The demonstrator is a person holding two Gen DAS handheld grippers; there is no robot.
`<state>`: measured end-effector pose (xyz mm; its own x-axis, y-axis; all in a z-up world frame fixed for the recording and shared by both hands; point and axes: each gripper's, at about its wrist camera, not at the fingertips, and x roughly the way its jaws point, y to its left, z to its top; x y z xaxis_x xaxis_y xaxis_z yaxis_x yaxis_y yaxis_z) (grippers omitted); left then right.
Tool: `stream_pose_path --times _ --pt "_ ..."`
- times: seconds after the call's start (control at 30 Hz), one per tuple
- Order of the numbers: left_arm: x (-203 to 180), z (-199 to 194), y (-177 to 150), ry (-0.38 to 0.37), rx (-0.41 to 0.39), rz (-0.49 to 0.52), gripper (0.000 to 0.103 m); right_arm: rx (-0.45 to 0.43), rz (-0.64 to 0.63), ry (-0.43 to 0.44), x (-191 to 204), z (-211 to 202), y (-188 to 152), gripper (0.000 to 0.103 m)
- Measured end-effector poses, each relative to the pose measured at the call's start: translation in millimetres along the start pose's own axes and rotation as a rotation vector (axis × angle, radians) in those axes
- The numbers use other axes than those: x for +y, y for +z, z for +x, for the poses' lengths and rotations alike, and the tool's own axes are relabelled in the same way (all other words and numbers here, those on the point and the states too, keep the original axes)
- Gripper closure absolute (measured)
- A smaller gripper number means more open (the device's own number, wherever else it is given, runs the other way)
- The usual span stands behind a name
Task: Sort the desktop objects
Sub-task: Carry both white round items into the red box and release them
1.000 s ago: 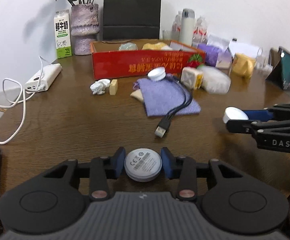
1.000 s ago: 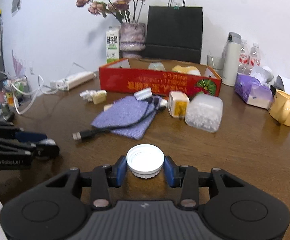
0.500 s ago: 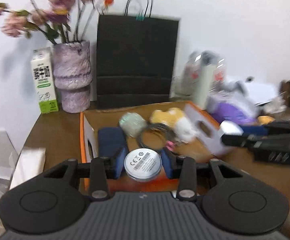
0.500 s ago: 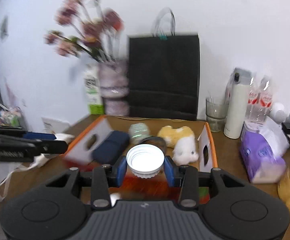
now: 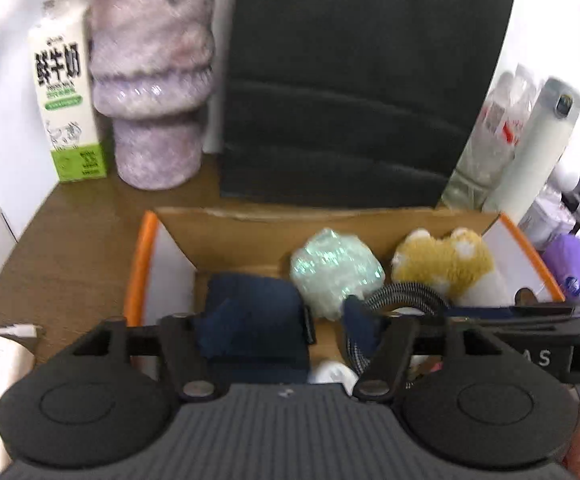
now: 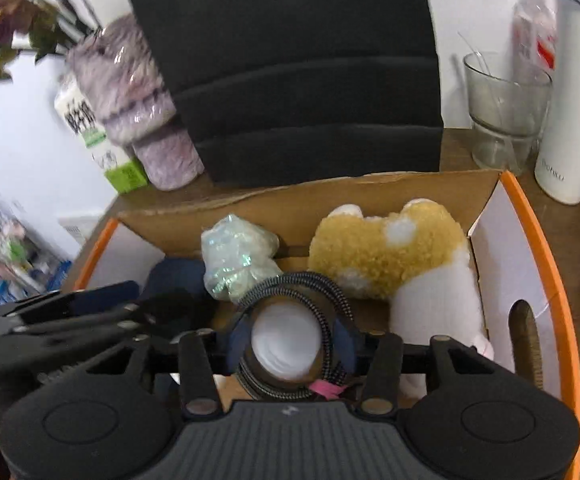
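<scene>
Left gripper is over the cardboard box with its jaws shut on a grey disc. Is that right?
Not quite. The left gripper is over the cardboard box, but its jaws stand open with nothing between them, as the left wrist view shows.

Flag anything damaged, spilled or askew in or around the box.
Only the cardboard box: its back wall's top edge looks ragged and torn. The plush toy, coiled braided cable and crinkly packet just lie jumbled; nothing spilled.
</scene>
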<state>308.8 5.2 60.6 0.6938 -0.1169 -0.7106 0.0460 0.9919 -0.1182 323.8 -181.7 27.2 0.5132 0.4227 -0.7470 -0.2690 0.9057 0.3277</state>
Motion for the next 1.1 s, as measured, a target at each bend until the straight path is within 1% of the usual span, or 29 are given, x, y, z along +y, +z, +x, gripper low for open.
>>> stream_pose_path --times 0.07,0.1,0.13,0.2,0.23,0.27,0.3,0.33,0.4,0.47,0.53,0.6,0.7,0.73,0.8,0.83,0.87,0.9,0.97,1.03,1.1 --pt "2 -12 2 0.003 -0.014 0.01 0.032 -0.015 -0.01 -0.015 3 -7 -3 0.051" --pt "3 -22 0 0.018 -0.026 0.013 0.029 -0.03 -0.021 -0.035 6 -13 -6 0.049" --pt "2 -30 -1 0.038 -0.029 0.014 0.026 -0.046 -0.03 -0.053 8 -22 -9 0.048" --pt "4 -54 -10 0.102 -0.029 0.007 0.025 -0.071 -0.045 -0.076 8 -42 -18 0.045" --pt "5 -72 -20 0.105 -0.056 -0.004 0.022 -0.09 -0.056 -0.085 10 -55 -26 0.042" --pt "6 -89 -32 0.081 -0.089 -0.02 0.019 -0.114 -0.07 -0.09 12 -69 -37 0.039" --pt "7 -108 -50 0.036 -0.126 -0.04 0.011 -0.141 -0.086 -0.092 14 -83 -51 0.031" --pt "7 -120 -63 0.007 -0.144 -0.055 0.007 -0.167 -0.104 -0.095 17 -95 -65 0.025" --pt "3 -146 -99 -0.013 -0.149 -0.082 0.006 -0.212 -0.138 -0.116 24 -119 -96 0.025" --pt "-2 -170 -131 -0.027 -0.179 -0.09 0.005 -0.265 -0.163 -0.142 33 -143 -131 0.025" --pt "-4 -192 -167 -0.071 -0.211 -0.084 0.0 -0.3 -0.181 -0.134 40 -162 -167 0.022" --pt "-3 -204 -197 -0.114 -0.221 -0.046 0.0 -0.297 -0.198 -0.121 44 -174 -201 0.022" --pt "2 -213 -232 -0.108 -0.211 -0.002 0.0 -0.256 -0.209 -0.127 45 -181 -248 0.022" --pt "5 -214 -242 -0.105 -0.203 -0.01 0.0 -0.255 -0.205 -0.134 43 -184 -263 0.022" --pt "9 -215 -262 -0.099 -0.167 -0.065 0.0 -0.25 -0.179 -0.146 36 -189 -292 0.022" --pt "10 -215 -271 -0.11 -0.15 -0.083 0.0 -0.246 -0.156 -0.15 32 -191 -304 0.022" --pt "10 -216 -279 -0.112 -0.144 -0.087 0.0 -0.247 -0.139 -0.15 28 -192 -315 0.022" --pt "6 -219 -287 -0.095 -0.152 -0.075 0.0 -0.247 -0.133 -0.146 26 -194 -325 0.022" --pt "-2 -226 -298 -0.049 -0.188 -0.018 0.0 -0.242 -0.146 -0.157 26 -195 -339 0.022" --pt "-6 -231 -307 -0.015 -0.213 0.016 0.0 -0.258 -0.172 -0.185 31 -197 -352 0.022" --pt "-9 -232 -312 -0.018 -0.231 0.034 0.0 -0.29 -0.191 -0.207 36 -199 -359 0.021"
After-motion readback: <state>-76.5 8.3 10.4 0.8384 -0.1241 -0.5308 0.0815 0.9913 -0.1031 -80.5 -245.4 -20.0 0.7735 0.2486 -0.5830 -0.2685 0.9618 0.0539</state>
